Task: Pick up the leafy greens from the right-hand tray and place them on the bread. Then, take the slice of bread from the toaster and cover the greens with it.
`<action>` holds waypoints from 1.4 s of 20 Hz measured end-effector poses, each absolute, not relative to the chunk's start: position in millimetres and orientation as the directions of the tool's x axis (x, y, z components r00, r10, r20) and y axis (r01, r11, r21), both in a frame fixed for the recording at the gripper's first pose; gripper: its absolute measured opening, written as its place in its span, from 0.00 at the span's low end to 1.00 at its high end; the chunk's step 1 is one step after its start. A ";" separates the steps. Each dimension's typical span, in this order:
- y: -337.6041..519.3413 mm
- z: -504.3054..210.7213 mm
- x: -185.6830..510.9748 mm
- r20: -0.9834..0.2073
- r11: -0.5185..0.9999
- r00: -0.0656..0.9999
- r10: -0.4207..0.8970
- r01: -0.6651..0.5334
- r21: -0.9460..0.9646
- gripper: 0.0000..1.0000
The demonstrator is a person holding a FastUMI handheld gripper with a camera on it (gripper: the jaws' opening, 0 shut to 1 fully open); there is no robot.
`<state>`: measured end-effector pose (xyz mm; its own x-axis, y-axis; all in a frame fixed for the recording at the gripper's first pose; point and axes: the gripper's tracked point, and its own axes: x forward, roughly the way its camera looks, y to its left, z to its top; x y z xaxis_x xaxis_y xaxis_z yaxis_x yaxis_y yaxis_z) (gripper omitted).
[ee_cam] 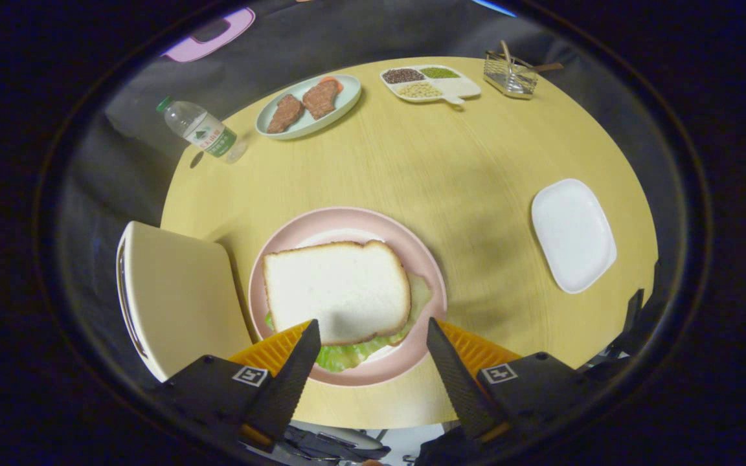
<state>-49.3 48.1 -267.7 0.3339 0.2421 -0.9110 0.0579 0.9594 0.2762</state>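
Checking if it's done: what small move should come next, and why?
Probably lift the claw straight back. The bread already lies flat over the greens on the pink plate; the fingers stand open, pressing nothing, so nothing seems left to place.

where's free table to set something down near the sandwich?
Widest bare patch: table between the pink plate and the empty white tray, running back toward the meat plate and divided dish. Crowded on the other side: toaster crowds the pink plate. Gripper has its jaws open over the bread slice.
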 end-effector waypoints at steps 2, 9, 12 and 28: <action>42.4 -261.5 -50.6 -0.915 0.969 0.339 0.217 0.037 0.244 1.00; 6.5 -223.2 -59.6 -0.913 0.996 0.401 0.078 0.010 0.089 1.00; -6.6 -206.5 -53.3 -0.884 0.998 0.465 0.048 0.016 0.063 0.99; -60.2 -73.6 35.2 -0.363 0.997 0.930 0.049 -0.027 0.066 1.00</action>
